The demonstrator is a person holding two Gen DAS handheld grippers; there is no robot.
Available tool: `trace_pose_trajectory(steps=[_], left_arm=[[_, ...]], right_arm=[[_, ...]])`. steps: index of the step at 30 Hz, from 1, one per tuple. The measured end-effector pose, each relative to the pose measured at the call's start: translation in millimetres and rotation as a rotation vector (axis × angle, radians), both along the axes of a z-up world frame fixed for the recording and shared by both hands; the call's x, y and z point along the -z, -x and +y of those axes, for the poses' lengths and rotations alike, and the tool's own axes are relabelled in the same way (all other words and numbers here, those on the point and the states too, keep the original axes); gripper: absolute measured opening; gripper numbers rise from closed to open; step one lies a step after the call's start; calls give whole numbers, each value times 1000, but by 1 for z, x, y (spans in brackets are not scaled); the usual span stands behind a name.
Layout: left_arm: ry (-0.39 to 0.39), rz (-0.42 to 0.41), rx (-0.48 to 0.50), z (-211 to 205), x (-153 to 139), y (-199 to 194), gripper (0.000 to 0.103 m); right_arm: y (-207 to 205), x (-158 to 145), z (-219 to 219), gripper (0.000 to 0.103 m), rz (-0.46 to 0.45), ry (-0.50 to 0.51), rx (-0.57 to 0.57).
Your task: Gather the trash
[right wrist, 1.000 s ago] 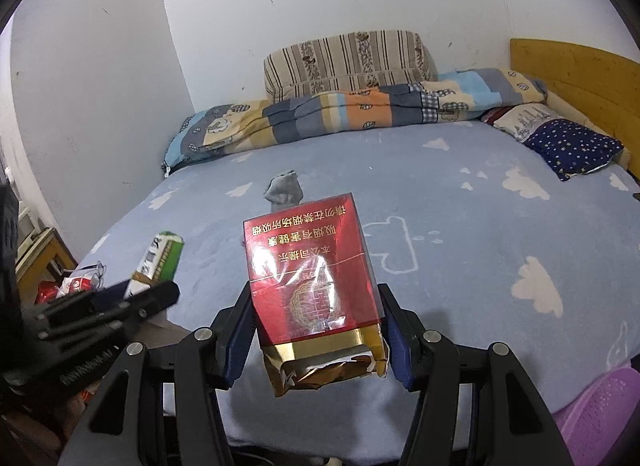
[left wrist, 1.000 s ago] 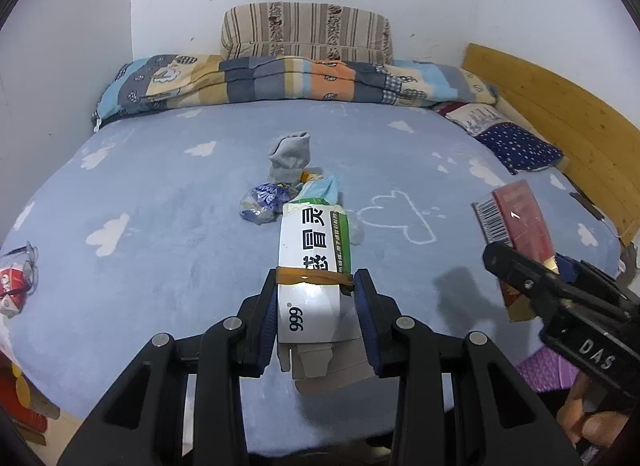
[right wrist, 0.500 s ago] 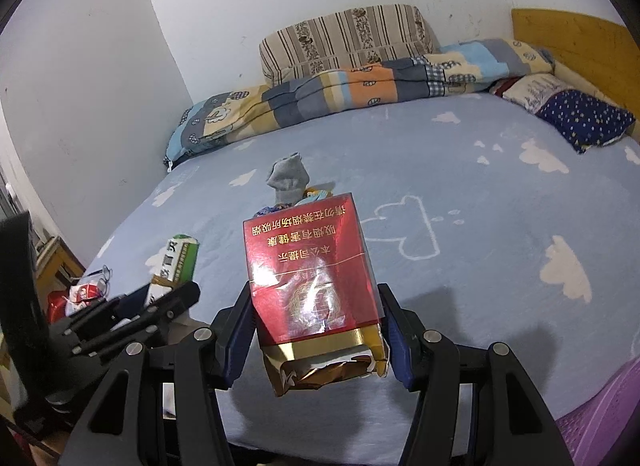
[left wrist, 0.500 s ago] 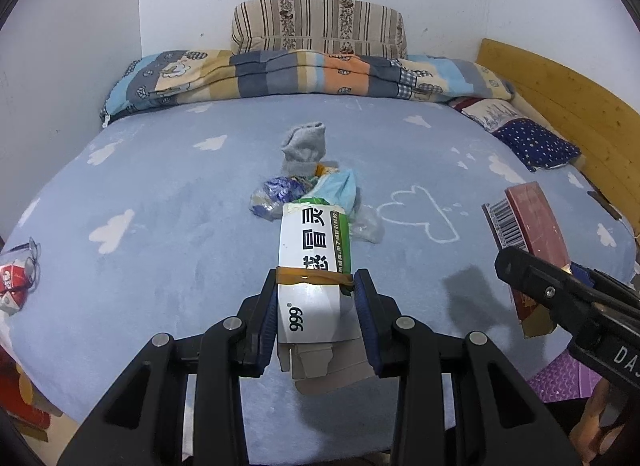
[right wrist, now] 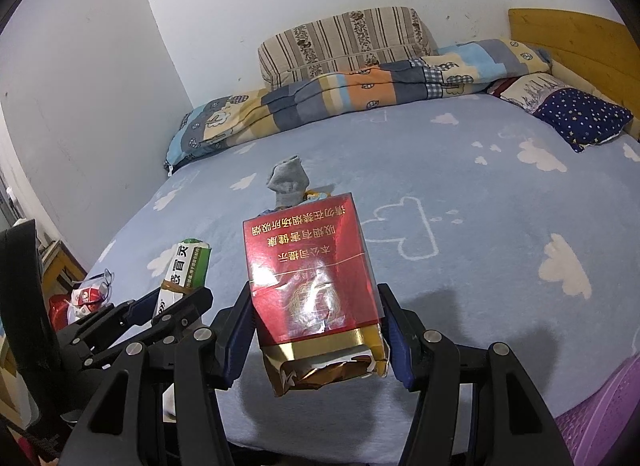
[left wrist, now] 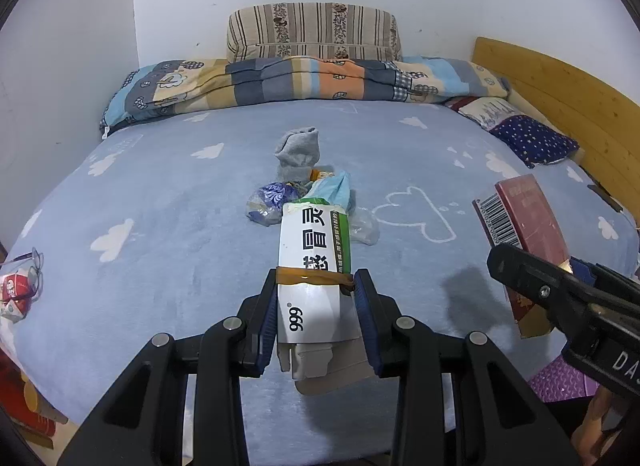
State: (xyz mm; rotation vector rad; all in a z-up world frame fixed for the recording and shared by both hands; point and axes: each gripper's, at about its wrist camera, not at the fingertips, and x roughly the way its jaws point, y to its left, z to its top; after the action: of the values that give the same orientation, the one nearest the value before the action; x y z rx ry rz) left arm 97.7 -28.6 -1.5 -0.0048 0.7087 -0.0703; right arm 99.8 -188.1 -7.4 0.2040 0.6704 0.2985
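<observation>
Beyond both claws, bare bedsheet (left wrist: 168, 234)

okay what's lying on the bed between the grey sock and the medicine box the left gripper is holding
In the left wrist view, a small heap of wrappers lies between the grey sock and the medicine box held in the left gripper: blue-patterned, light blue and clear plastic pieces.

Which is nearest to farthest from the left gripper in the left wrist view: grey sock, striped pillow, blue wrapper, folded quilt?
From the left gripper, which is shut on the medicine box:
1. Blue wrapper, just past the box tip, slightly left.
2. Grey sock, mid-bed, behind the wrapper.
3. Folded quilt, along the far edge of the bed.
4. Striped pillow, against the wall behind the quilt.
</observation>
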Motion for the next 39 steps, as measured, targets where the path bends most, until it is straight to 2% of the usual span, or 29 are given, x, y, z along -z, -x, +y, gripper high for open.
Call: trace_pose_trajectory(steps=[17, 24, 32, 39], left_arm=[[-25, -20, 0, 0, -3, 8, 35], [-17, -26, 45, -10, -5, 10, 35], [-5, -34, 250, -56, -18, 26, 35], [52, 19, 594, -142, -51, 49, 35]], right_arm=[[8, -4, -5, 61, -26, 2, 25], [28, -15, -24, 62, -52, -37, 52], [73, -34, -93, 61, -70, -67, 177], [134, -52, -198, 62, -53, -102, 403]])
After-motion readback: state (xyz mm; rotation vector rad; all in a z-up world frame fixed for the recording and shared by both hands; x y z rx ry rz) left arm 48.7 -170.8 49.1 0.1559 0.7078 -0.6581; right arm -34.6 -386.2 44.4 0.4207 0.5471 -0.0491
